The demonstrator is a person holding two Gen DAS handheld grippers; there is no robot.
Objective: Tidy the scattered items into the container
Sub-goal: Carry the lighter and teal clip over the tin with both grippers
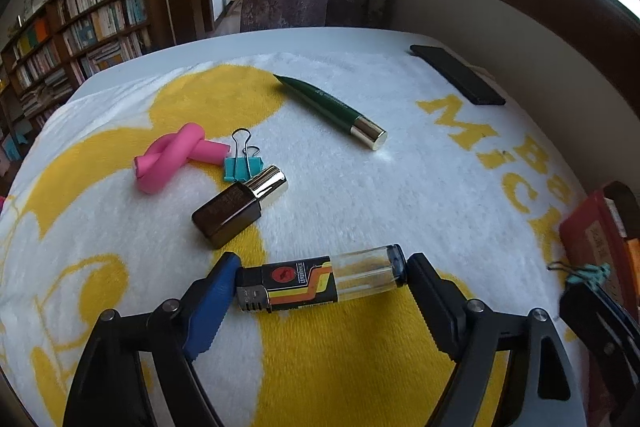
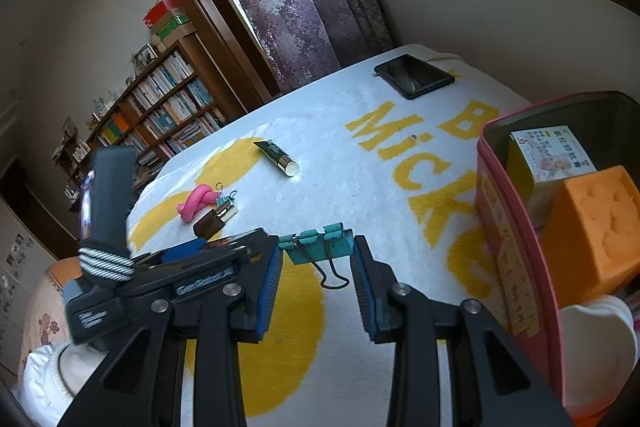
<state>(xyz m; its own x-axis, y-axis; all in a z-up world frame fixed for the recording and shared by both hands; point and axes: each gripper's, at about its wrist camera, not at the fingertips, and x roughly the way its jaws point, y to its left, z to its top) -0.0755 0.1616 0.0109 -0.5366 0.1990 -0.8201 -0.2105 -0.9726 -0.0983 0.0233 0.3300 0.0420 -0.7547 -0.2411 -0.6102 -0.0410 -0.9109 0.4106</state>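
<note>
My left gripper is shut on a lighter with a clear tank and striped label, held lengthwise between the fingers just above the towel. My right gripper is shut on a teal binder clip, held above the towel beside the red tin container. The tin holds a small box and an orange block. On the towel lie a pink knotted foam roller, a second teal binder clip, a brown bottle with gold cap and a green tube with gold cap.
A black phone lies at the towel's far right corner. The white and yellow towel covers the table. The tin's edge shows at the right in the left wrist view. A bookshelf stands beyond the table's left.
</note>
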